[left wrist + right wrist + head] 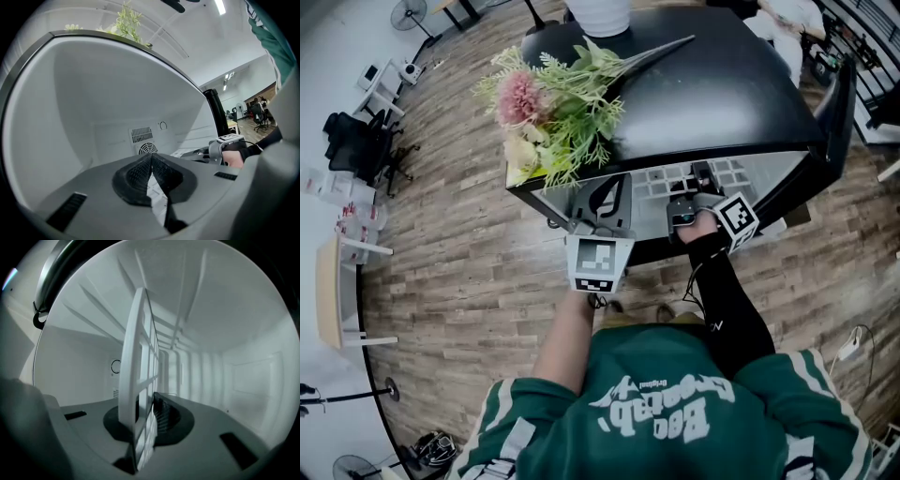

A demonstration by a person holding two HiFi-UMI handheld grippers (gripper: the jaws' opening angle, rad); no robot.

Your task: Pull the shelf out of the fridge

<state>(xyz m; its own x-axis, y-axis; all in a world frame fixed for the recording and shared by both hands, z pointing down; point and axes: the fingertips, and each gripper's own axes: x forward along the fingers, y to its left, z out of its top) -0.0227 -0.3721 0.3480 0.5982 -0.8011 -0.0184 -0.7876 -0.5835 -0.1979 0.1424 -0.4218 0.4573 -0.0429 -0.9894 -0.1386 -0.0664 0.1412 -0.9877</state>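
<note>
Up top in the head view, the black fridge (pixel 722 94) has its door (pixel 841 98) swung open and a bunch of flowers (pixel 553 108) lying on its glossy lid. The white grid shelf (pixel 652 180) pokes out at the front edge of the opening. The left gripper (pixel 605 202) is at the opening's left side, the right gripper (pixel 682 214) further right, on the shelf.

Left gripper view: the ribbed black pads (pixel 136 176) are closed tip to tip, with a bit of white grid showing in the gap under them. Smooth white fridge walls all round, and a slotted vent (pixel 142 135) on the back wall.

Right gripper view: the jaws are clamped on the shelf (pixel 136 357), which runs edge-on between them into the cavity. It's flat white bars with square openings, and the side walls are ribbed.
</note>
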